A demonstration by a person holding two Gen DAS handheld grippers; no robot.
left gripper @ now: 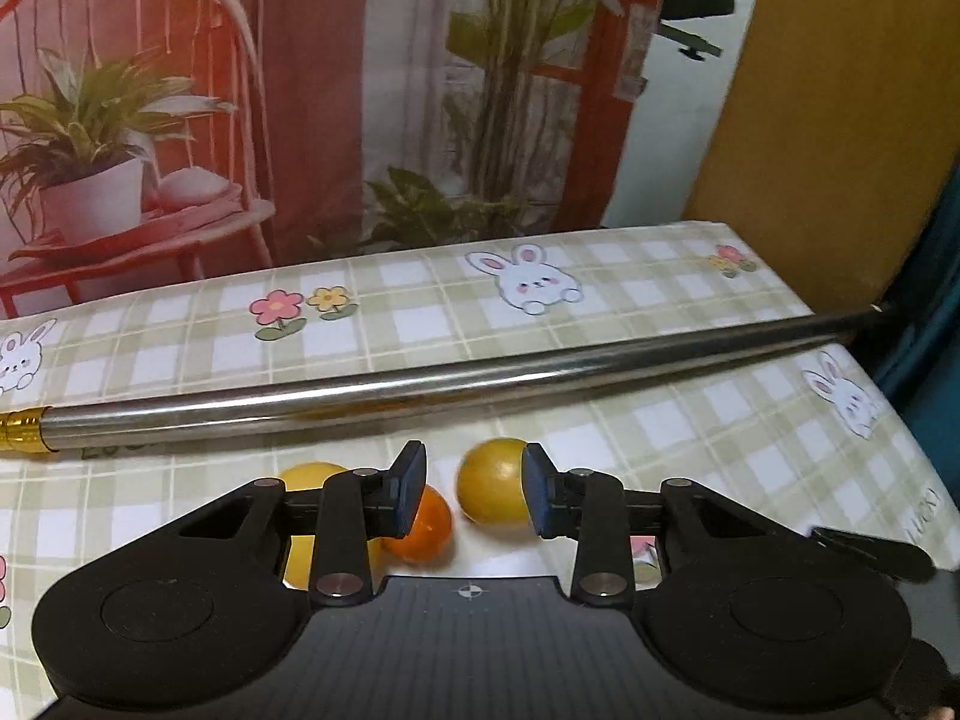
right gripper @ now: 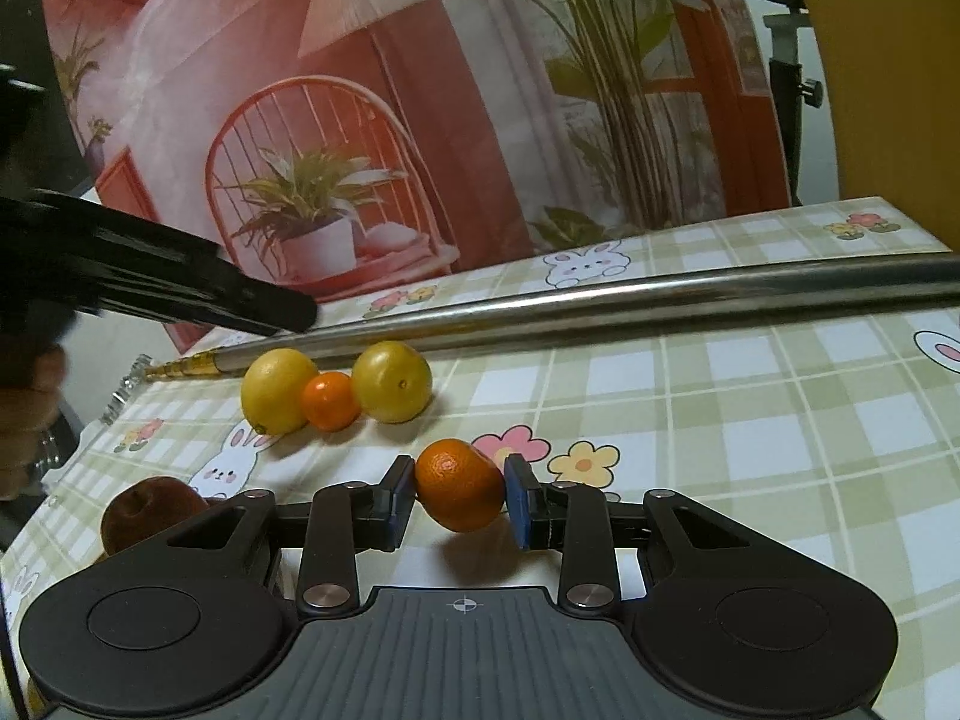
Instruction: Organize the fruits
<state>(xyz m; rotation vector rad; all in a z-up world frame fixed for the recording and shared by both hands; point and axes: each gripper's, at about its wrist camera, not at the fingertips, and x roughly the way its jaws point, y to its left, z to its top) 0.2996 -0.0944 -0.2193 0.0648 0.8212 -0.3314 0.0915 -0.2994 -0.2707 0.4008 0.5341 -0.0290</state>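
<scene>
Mid-carry, by the look of it: right gripper [right gripper: 459,495] clenched on a mandarin [right gripper: 459,485], lifted clear of the checked tablecloth [right gripper: 750,420] with its shadow beneath. Ahead, just before the steel pole [right gripper: 600,306], a row touching: lemon [right gripper: 277,390], small orange [right gripper: 330,400], second lemon [right gripper: 391,381]. Left gripper [left gripper: 474,492] released, holding nothing, above that row. Next, probably: set the mandarin gently beside the row without nudging it. Red apple [right gripper: 150,510] waiting apart at left.

The tablecloth [left gripper: 540,348] carries faint lettering too blurred to read.
</scene>
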